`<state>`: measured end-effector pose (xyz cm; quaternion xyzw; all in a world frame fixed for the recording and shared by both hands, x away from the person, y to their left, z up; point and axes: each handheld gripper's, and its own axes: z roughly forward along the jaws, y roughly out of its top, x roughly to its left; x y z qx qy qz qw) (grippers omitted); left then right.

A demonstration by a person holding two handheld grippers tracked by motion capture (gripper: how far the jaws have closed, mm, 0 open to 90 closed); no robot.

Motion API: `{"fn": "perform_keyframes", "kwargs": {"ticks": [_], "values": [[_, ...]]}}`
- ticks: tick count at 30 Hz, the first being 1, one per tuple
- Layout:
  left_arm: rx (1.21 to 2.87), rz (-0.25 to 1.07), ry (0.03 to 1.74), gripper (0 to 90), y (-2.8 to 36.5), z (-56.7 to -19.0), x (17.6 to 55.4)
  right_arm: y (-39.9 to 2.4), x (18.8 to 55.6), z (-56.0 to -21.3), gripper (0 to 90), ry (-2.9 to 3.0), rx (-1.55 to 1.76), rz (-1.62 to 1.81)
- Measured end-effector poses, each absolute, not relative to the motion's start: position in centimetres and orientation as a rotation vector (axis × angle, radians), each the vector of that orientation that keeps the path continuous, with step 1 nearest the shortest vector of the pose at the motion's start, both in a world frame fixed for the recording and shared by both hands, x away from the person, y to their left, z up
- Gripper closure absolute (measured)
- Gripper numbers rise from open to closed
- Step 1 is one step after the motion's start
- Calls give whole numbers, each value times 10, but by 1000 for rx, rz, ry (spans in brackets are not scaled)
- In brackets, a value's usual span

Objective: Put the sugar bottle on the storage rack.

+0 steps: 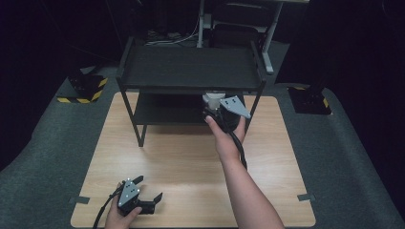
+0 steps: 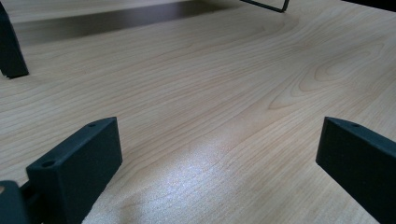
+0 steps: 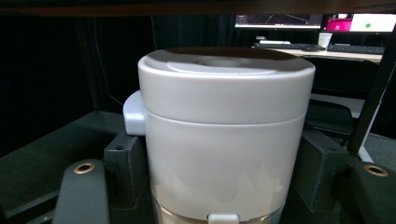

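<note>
A white lidded container (image 3: 224,135) stands between the two black jaws of my right gripper (image 3: 219,168), which press against its sides. In the high view the right gripper (image 1: 220,109) holds this container (image 1: 212,99) at the lower tier of a black shelf rack (image 1: 188,67), under its top board. My left gripper (image 1: 145,188) rests near the table's front left edge, held by a hand, with its jaws wide apart. In the left gripper view the fingers (image 2: 77,163) frame bare wood with nothing between them.
The light wooden table (image 1: 191,162) carries the rack at its far side. A rack leg (image 2: 11,51) stands ahead of the left gripper. Black-and-yellow striped stands (image 1: 86,88) sit on the grey floor beside the table. A desk with monitors (image 3: 355,21) lies beyond.
</note>
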<state>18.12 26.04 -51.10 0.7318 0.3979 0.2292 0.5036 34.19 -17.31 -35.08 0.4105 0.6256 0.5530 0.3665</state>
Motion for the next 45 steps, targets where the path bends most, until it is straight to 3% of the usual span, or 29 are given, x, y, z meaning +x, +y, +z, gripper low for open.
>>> {"fn": "perform_keyframes", "kwargs": {"ticks": [15, 38, 45], "values": [[1767, 548, 955, 5, 262, -511, 182, -159, 375, -367, 314, 1575, 1071, 1419], [1774, 549, 955, 5, 261, -511, 182, -159, 376, -374, 307, 1561, 1050, 1428], [1778, 546, 953, 5, 261, -510, 183, -165, 373, -371, 51, 1580, 991, 1434]]}}
